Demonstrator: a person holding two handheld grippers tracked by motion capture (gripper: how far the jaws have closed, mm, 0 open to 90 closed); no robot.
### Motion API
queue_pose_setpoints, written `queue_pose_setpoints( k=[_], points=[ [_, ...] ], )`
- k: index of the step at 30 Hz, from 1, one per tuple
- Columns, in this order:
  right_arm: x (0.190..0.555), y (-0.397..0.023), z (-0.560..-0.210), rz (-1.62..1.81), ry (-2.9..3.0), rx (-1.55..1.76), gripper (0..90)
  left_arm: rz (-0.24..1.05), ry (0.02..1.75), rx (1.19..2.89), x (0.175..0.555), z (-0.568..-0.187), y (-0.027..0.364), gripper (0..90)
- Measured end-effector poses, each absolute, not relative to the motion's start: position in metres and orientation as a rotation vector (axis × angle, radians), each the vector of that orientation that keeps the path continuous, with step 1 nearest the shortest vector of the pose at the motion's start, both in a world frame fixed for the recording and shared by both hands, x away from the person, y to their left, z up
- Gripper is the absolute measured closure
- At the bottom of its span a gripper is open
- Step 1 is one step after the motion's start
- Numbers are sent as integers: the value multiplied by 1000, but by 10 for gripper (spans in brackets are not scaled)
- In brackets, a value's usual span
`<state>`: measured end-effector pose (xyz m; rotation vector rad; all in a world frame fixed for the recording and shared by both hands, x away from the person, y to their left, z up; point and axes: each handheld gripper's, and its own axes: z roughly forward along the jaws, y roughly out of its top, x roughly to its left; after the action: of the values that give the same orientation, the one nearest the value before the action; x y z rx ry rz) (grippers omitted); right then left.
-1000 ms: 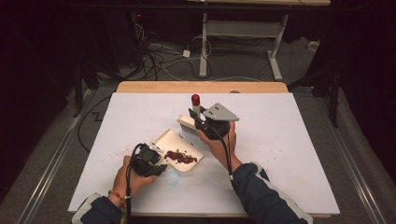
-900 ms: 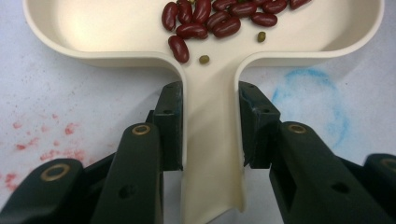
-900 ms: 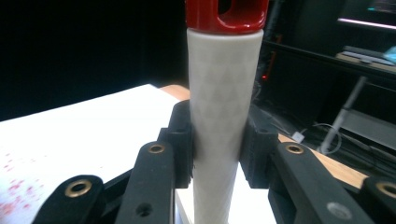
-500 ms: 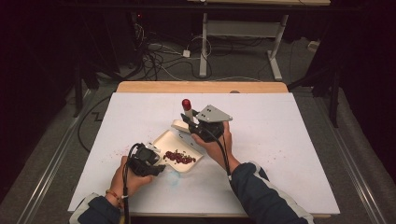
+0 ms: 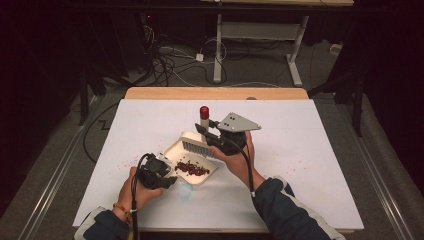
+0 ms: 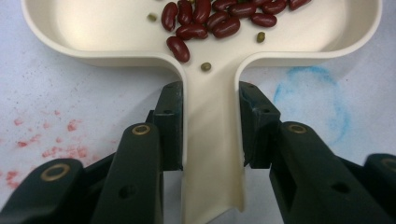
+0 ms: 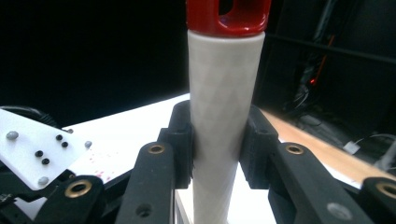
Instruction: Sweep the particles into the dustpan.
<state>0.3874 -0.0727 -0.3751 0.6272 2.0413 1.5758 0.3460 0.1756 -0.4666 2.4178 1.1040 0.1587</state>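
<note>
The left tongs (image 6: 211, 140) are sitting at the near left of the bench (image 5: 310, 150), clamping the handle of a cream dustpan (image 6: 212, 154) from both sides; in the left gripper view the pads are pressing flat against the handle's edges. The dustpan (image 5: 192, 162) is lying on the white bench near its middle, just right of the left tongs (image 5: 167, 176), its tray pointing away and to the right. Red beans (image 6: 205, 21) are lying in a loose heap in the tray, with a few small green ones scattered among them. In the high view the beans (image 5: 191, 169) are showing as a dark patch toward the tray's near side.

The right tongs (image 7: 215, 144) are gripping the white handle of a brush (image 7: 219, 116) tightly, the jaws closing on it from both sides; the handle is ending in a red cap (image 7: 228, 14) at the top. In the high view the right tongs (image 5: 210, 131) are holding the brush (image 5: 197, 146) with the cap (image 5: 204, 112) pointing away and up, while the bristle head is hanging over the far edge of the dustpan; whether the bristles are touching it cannot be told.

Faint red specks (image 6: 56, 140) and a blue smudge (image 6: 317, 102) are marking the bench beside the dustpan handle.
</note>
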Motion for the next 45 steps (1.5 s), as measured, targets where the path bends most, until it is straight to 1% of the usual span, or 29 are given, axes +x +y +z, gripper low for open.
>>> queue_pose_setpoints(
  k=[6, 13, 18, 24, 28, 30, 35, 41, 45],
  points=[
    [387, -88, -367, 1570, 2000, 656, 700, 162, 1106, 2416, 346, -467, 175, 636],
    [379, -112, -378, 1403, 1993, 710, 700, 180, 1106, 2426, 345, -466, 173, 636],
    [370, -112, -388, 1367, 2005, 722, 699, 187, 1110, 2424, 344, -467, 173, 637],
    [353, -98, -390, 1461, 2055, 683, 700, 195, 1113, 2426, 344, -466, 172, 637],
    [345, -96, -381, 1495, 2038, 663, 699, 194, 1110, 2422, 343, -467, 173, 637],
    [344, -105, -371, 1532, 2007, 657, 699, 192, 1110, 2421, 343, -467, 173, 637],
    [346, -118, -364, 1540, 1973, 691, 699, 193, 1111, 2417, 343, -467, 174, 637],
    [354, -119, -375, 1498, 1963, 724, 699, 192, 1116, 2407, 343, -468, 174, 636],
    [353, -104, -388, 1441, 2005, 688, 699, 198, 1125, 2393, 342, -468, 174, 636]
  ],
)
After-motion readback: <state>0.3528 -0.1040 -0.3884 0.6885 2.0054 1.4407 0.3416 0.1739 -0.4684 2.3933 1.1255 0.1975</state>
